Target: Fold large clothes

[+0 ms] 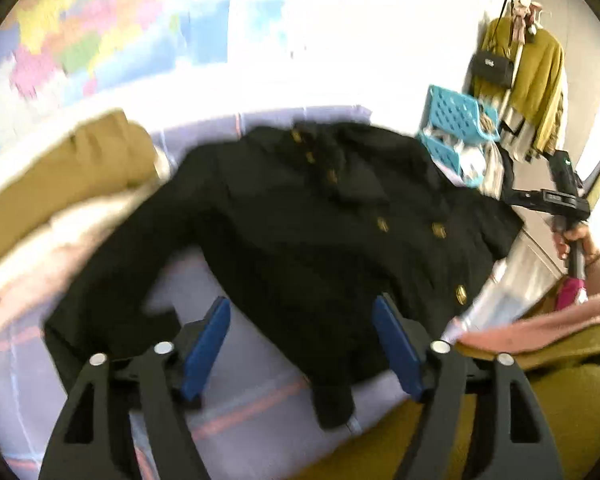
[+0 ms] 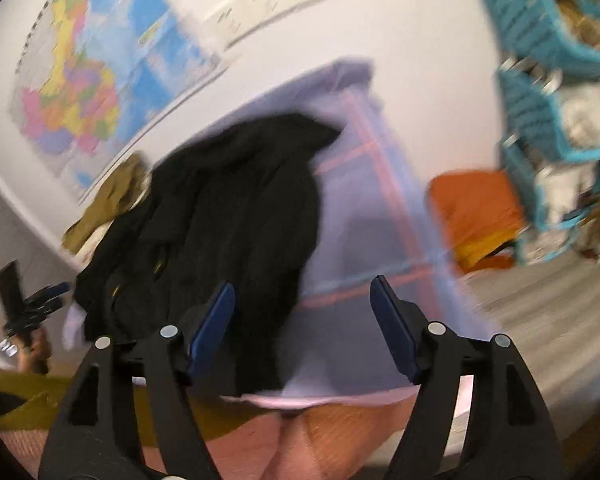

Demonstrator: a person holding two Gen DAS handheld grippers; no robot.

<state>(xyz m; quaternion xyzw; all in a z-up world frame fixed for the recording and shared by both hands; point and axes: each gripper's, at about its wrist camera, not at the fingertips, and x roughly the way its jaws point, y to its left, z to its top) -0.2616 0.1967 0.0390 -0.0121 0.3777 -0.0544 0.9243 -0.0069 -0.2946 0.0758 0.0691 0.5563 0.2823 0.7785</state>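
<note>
A black jacket with gold buttons (image 1: 300, 224) lies spread on a lilac checked cloth (image 1: 244, 400), one sleeve trailing toward me. My left gripper (image 1: 302, 344) is open and empty, hovering over the jacket's near hem. In the right wrist view the same jacket (image 2: 228, 216) lies rumpled on the cloth (image 2: 364, 216). My right gripper (image 2: 302, 320) is open and empty above the jacket's near edge. The right gripper also shows at the right of the left wrist view (image 1: 556, 192), held in a hand, beside the jacket's far side.
Folded olive and cream clothes (image 1: 60, 184) are stacked left of the jacket. Turquoise baskets (image 1: 452, 128) and hanging yellow garments (image 1: 536, 80) stand at the right. An orange item (image 2: 472, 208) lies on the floor. A map (image 2: 80, 92) hangs on the wall.
</note>
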